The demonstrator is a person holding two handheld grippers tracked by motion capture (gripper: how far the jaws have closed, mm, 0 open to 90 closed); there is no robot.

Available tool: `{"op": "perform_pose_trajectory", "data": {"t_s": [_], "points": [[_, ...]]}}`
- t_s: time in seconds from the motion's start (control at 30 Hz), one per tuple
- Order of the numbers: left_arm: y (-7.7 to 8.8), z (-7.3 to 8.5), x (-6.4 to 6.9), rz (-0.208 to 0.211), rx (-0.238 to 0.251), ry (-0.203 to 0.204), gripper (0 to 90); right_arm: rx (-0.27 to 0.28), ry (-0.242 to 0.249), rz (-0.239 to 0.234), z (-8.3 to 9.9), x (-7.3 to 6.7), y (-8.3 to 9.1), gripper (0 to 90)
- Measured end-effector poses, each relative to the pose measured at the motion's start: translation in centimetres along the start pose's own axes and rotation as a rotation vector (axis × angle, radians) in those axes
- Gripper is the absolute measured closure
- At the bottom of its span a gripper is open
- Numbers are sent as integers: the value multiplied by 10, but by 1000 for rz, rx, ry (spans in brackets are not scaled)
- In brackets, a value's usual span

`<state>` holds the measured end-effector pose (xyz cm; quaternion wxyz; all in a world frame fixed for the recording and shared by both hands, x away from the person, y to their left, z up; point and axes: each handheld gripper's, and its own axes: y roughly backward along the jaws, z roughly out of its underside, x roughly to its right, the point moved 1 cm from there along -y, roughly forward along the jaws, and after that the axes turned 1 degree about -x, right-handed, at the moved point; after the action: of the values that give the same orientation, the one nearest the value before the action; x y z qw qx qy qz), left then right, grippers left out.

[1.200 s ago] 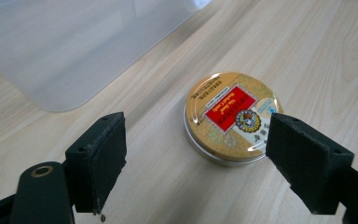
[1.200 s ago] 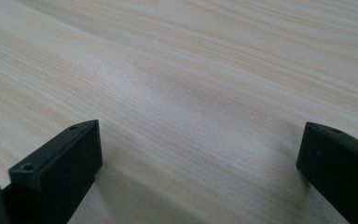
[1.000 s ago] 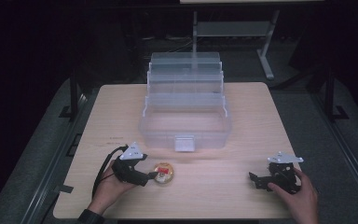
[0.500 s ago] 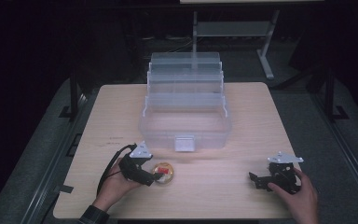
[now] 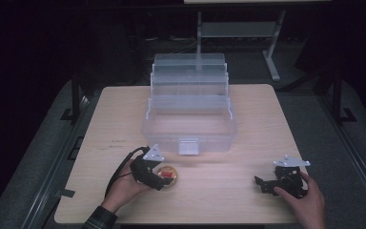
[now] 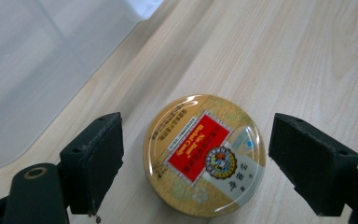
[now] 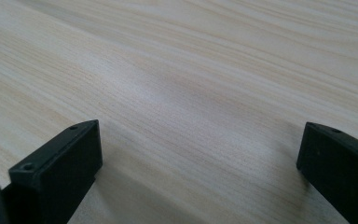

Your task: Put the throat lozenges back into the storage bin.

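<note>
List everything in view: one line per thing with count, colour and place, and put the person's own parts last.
table: one, light wood, under everything.
storage box: one, clear plastic, stepped tiers rising toward the back, at the table's middle and far side.
round tin: one, gold with a red label, flat on the table in front of the box, between the left claw's open jaws, neither jaw touching it.
metal stand: one, grey, on the dark floor beyond the table.
left claw: one, black, open around the tin, held in the left hand.
right claw: one, black, open over bare wood, held in the right hand near the table's near right corner.
</note>
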<state>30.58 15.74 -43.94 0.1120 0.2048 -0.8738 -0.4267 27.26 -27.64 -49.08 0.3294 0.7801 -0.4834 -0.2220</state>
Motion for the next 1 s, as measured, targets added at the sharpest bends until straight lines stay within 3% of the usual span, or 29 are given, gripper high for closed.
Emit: {"op": "perform_pose_trajectory", "data": {"t_s": [0.5,1.0], "points": [[-18,-1,2,16,-95,-29,124,0,0,0,0,0,0,0],[-27,1,4,13,-145,-40,130,0,1,0,0,0,0,0]]}}
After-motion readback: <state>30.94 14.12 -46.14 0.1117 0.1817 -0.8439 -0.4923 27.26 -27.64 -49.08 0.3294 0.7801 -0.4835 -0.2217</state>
